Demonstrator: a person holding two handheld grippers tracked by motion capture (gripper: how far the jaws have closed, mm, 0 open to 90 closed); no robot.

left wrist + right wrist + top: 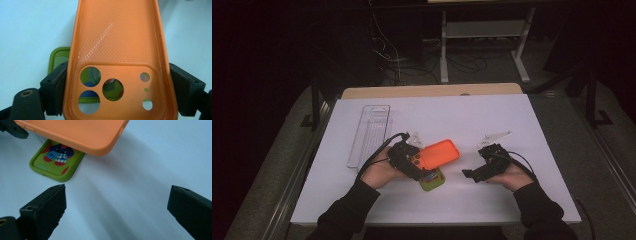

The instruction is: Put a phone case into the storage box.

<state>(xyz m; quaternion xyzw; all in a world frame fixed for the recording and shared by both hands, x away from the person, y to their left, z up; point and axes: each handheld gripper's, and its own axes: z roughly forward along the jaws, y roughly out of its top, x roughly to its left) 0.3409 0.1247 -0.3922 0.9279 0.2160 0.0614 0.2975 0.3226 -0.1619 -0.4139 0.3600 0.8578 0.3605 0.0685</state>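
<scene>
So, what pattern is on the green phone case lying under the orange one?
The green phone case bears a cartoon figure in blue-and-white checks with red patches; clearest in the right gripper view.

A clear plastic tray (370, 134) lies on the white table (492, 112), upper left.

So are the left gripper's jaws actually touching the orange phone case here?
Touching. In the left gripper view the orange phone case sits between the left gripper, with both black jaws pressed against its two long edges, no gap on either side.
</scene>
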